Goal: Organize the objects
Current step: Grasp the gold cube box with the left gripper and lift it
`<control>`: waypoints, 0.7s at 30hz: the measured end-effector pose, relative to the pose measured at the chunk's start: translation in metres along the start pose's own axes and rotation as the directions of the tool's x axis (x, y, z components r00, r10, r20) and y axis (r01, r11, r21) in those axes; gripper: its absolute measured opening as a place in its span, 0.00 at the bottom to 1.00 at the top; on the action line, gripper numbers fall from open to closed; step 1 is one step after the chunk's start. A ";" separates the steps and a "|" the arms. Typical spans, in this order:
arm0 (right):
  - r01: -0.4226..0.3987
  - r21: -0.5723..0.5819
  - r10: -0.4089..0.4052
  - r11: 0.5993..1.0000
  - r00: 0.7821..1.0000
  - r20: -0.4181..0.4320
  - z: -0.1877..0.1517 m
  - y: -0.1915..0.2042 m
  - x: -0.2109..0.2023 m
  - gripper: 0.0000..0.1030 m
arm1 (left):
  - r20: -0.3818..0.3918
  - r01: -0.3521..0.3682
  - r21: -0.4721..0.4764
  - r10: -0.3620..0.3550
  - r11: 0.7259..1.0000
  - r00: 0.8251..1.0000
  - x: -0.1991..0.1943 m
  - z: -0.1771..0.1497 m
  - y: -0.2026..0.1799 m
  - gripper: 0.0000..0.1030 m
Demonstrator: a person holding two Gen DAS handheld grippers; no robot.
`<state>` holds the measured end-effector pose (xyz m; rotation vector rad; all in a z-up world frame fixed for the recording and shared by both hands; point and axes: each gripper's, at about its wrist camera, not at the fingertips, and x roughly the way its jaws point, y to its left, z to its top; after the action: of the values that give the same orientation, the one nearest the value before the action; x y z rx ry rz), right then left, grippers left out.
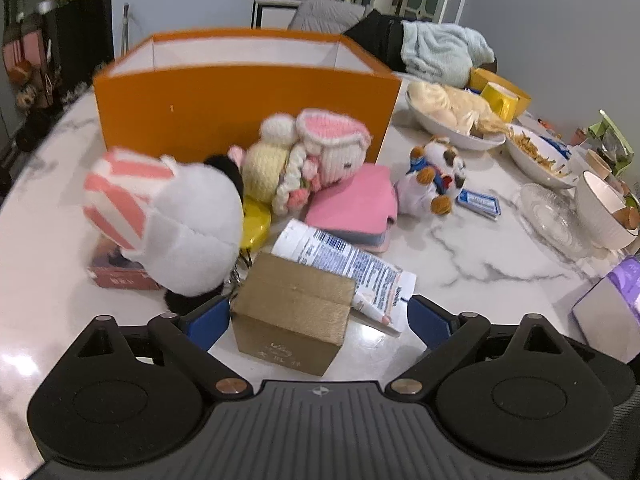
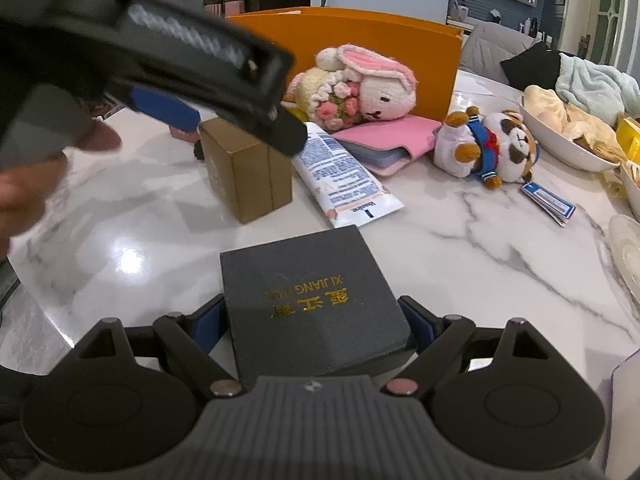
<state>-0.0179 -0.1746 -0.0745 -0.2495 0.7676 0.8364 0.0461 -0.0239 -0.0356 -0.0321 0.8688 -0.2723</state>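
My left gripper (image 1: 316,320) is open, its blue pads on either side of a small gold box (image 1: 292,312) on the marble table; the left pad is close to it, the right pad apart. In the right wrist view the left gripper (image 2: 224,120) hangs over the same gold box (image 2: 248,168). My right gripper (image 2: 314,326) is shut on a dark grey box with gold lettering (image 2: 312,296). An orange open box (image 1: 244,108) stands behind plush toys: a white bear (image 1: 188,232), a knitted bunny (image 1: 312,152) and a small dog (image 1: 432,176). A white tube (image 1: 344,264) lies beside the gold box.
A pink wallet (image 1: 356,208), a yellow lid (image 1: 254,220), a pink carton (image 1: 120,276) and a blue-white card (image 1: 478,202) lie around. White bowls of food (image 1: 452,120), a glass dish (image 1: 552,220) and a purple box (image 1: 612,300) crowd the right side.
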 end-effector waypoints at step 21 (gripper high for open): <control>-0.047 -0.044 0.048 0.998 0.999 0.024 -0.007 -0.005 0.000 0.99 | 0.021 -0.020 0.041 0.019 0.999 1.000 0.013 -0.014 0.008 0.73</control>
<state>-0.0180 -0.1817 -0.0801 -0.2600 0.7346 0.9009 0.0451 -0.0184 -0.0555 0.0114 0.8423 -0.2713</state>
